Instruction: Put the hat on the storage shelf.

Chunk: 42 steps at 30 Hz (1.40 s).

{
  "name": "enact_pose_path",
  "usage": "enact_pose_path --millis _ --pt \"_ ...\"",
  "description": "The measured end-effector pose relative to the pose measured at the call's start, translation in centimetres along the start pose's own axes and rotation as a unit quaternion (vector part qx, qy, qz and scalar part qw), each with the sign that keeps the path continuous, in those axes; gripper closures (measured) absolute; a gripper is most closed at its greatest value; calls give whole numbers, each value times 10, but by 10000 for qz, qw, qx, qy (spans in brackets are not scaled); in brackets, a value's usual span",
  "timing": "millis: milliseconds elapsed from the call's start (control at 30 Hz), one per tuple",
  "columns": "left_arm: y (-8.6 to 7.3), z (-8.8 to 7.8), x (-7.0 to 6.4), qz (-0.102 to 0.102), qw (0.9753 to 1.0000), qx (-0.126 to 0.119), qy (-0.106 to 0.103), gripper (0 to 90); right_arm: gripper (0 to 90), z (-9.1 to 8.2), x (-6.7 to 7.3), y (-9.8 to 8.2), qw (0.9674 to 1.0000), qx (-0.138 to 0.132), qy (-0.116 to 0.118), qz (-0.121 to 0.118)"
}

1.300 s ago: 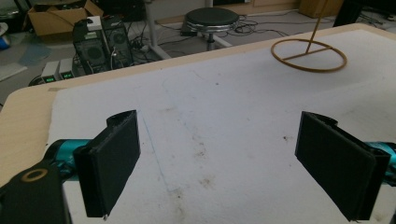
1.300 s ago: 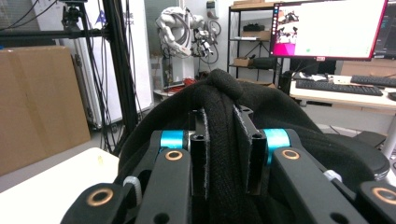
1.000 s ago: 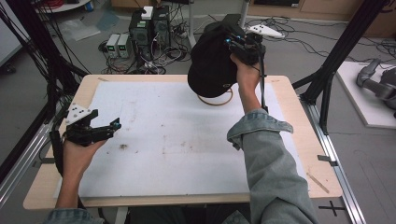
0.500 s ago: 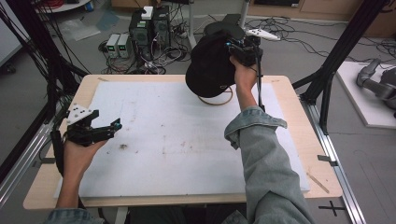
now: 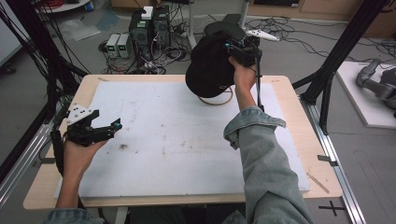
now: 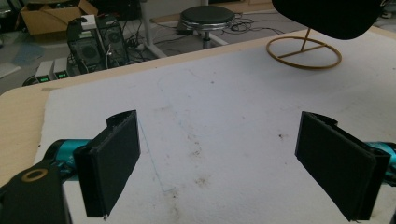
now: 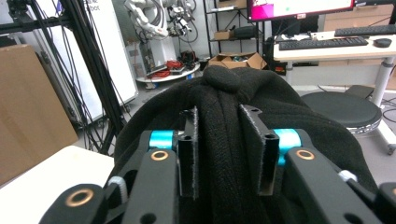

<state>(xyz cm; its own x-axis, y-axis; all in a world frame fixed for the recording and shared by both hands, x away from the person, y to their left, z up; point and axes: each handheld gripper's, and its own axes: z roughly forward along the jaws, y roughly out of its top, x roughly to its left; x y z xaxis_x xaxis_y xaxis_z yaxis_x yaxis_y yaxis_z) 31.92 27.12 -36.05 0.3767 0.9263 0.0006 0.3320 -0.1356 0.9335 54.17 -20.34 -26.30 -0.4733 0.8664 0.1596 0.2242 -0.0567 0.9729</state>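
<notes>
Right gripper holds a black knit hat up over the gold wire stand at the far side of the bench. In the right gripper view a ridge of the fabric sits between the two jaws near the crown button. The jaws have just been opening; the knit looks barely pinched now, and I read that as the start of a release, so the hat can settle onto the stand's top. Can't tell from here whether the hat already bears on the stand.

Left gripper hovers low at the near left of the bench, well apart from the hat, jaws wide with nothing between them. Probably parked out of the way, or ready to help tidy the drape.

Materials: the hat is soft ribbed knit, floppy, dome-shaped, and folds wherever it's pinched. The stand is thin rigid wire, with a flat ring base and a slim upright. The white mat on the bench is slightly fuzzy and stained with small dark marks. The bench edge is pale wood.

Risk, in my judgement: a light stand under an off-centre soft hat could tip.
</notes>
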Motion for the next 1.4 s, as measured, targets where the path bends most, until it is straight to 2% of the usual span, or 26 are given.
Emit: enact_pose_path --millis 633,900,1400 --pt "1 -1 -1 9 10000 -21 -5 143 534 2 -1 -2 9999 99 -78 59" --pt "1 -2 -1 17 10000 -16 -4 143 441 1 -2 -3 9997 188 -84 88" --pt "2 -2 -1 29 10000 -29 -31 143 420 0 -1 -2 9996 264 -63 46"
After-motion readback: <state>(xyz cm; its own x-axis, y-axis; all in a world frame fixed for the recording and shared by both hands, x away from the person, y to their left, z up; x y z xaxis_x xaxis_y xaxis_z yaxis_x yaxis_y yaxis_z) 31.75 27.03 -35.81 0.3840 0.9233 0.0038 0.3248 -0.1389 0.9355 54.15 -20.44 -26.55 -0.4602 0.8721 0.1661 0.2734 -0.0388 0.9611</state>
